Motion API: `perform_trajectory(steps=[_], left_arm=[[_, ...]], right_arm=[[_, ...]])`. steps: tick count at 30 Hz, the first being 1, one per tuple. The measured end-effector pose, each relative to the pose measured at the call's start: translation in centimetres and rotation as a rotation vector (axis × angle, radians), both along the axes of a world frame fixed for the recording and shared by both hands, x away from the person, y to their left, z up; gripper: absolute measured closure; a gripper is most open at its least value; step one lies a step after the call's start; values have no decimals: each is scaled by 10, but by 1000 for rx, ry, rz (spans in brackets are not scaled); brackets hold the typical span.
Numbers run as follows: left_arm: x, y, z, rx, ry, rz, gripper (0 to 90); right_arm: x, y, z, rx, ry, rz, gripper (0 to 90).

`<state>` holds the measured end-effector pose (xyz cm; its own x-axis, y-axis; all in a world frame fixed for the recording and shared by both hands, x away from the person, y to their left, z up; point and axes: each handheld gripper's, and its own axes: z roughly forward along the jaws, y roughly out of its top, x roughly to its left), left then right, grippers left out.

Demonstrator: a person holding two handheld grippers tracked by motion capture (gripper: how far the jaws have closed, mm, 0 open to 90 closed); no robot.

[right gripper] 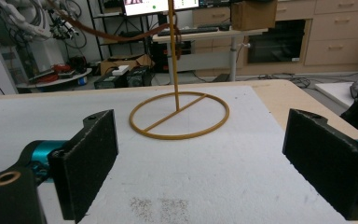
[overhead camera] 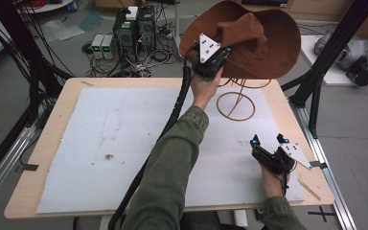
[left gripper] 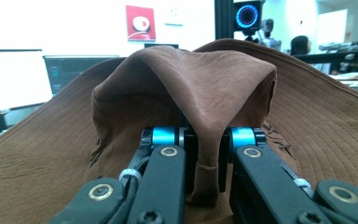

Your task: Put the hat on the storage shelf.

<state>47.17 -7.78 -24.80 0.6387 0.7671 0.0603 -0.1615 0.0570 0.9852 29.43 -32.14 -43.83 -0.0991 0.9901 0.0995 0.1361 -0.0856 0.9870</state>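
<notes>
The upper part of the wire stand (overhead camera: 236, 103) is hidden behind the brown hat (overhead camera: 263, 43) in the high view, and its post is cut off at the top edge of the right gripper view; the left gripper's jaw tips are buried in a fold of the hat in the left gripper view. The hat is held raised above the far right part of the worktop (overhead camera: 52, 124), over the stand, with the left gripper (overhead camera: 214, 58) closed on a pinched fold of its crown. The right gripper (overhead camera: 268, 140) is seen low over the near right part of the worktop, its jaws spread wide with nothing between them, well apart from the stand's ring base. The worktop is a pale wooden board covered by a light grey mat (overhead camera: 124, 139) bearing small dark specks. Beyond the far edge, computer towers (overhead camera: 134, 28) and tangled cables lie on the floor; a black frame post (overhead camera: 326, 52) rises at the right. The hat is of soft, suede-like material with a wide, stitched brim; the stand is thin golden-brown wire with a circular base crossed by one bar. The person's sleeves (overhead camera: 172, 163) are olive green.
</notes>
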Motion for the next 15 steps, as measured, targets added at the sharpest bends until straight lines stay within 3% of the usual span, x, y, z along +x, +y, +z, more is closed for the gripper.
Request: perform_trajectory(steps=[9, 15], left_arm=[[2, -30, 8, 17, -18, -44, 878], [6, -43, 6, 46, -3, -51, 878]], right_arm=[[0, 0, 1, 5, -6, 7, 95], [0, 0, 1, 6, -5, 11, 95]])
